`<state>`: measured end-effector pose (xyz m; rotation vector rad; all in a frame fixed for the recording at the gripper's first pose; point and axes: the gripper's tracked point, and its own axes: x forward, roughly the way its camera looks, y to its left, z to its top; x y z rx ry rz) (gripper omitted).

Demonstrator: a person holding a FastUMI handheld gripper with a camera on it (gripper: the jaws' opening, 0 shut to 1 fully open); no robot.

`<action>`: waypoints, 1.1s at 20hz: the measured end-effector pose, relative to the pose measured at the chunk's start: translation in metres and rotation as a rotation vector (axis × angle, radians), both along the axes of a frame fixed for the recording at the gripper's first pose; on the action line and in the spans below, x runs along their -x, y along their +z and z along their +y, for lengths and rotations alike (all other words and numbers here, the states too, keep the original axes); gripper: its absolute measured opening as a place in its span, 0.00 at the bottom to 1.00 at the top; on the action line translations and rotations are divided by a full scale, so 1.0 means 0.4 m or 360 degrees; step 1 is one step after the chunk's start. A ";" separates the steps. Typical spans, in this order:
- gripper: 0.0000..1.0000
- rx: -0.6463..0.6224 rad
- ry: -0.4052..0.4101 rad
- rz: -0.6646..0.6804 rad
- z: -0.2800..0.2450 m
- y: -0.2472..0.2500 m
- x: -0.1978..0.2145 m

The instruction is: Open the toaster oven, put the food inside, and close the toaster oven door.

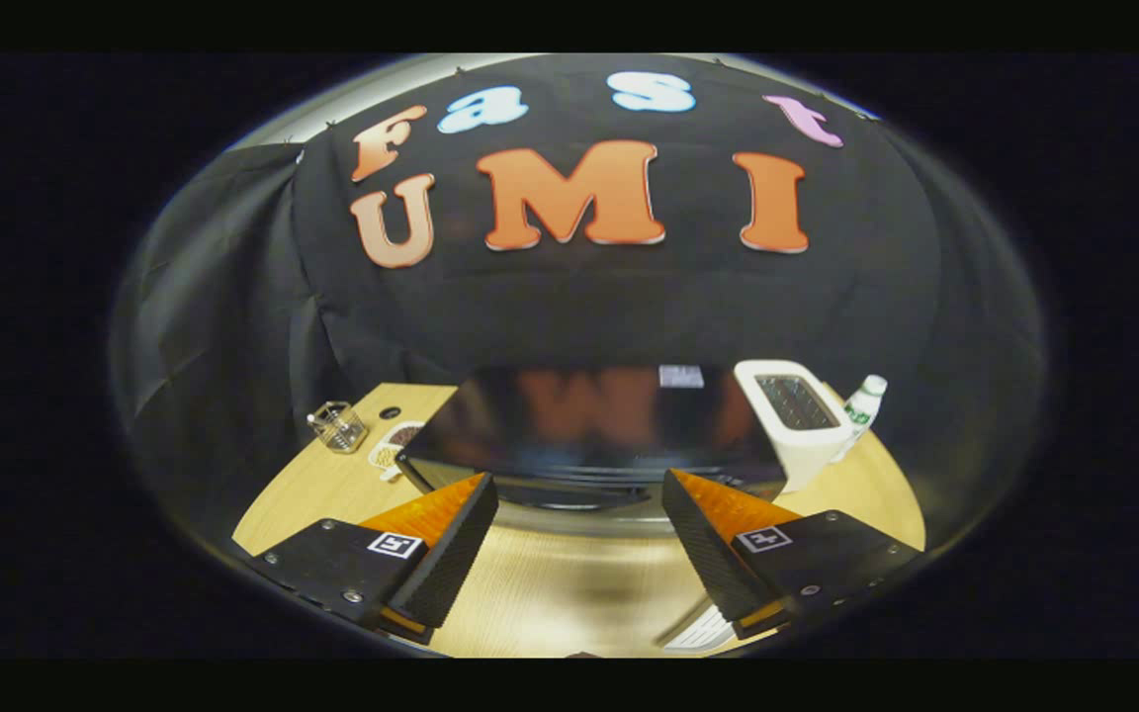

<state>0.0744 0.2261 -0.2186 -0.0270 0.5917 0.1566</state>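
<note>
A black toaster oven [589, 425] with a glossy top stands on the wooden table [550, 593], seen from above and in front. Its front upper edge lies just ahead of my fingertips; I cannot tell from here how the door stands. My gripper [579, 485] is open, its fingers spread wide with nothing between them, hovering over the table in front of the oven. Beside the oven's left corner a small white dish [394, 445] holds brownish food.
A white slot toaster [799, 420] stands at the oven's right side, with a white bottle [863, 403] behind it. A glass measuring cup [338, 426] sits at the far left of the table. A white ribbed object [703, 628] shows under my right finger.
</note>
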 end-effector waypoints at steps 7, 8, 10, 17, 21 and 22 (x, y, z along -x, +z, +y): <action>0.99 0.0066 -0.0020 -0.0457 -0.074 0.336 -0.043; 0.99 0.0055 -0.0025 -0.0509 -0.080 0.379 -0.041; 0.99 -0.0032 0.0010 -0.0576 -0.077 0.456 -0.034; 0.99 -0.0129 -0.0021 -0.0790 -0.139 0.676 -0.028; 0.98 -0.0140 -0.0036 -0.0876 -0.166 0.745 -0.022; 0.98 -0.0117 -0.0042 -0.0889 -0.176 0.755 -0.023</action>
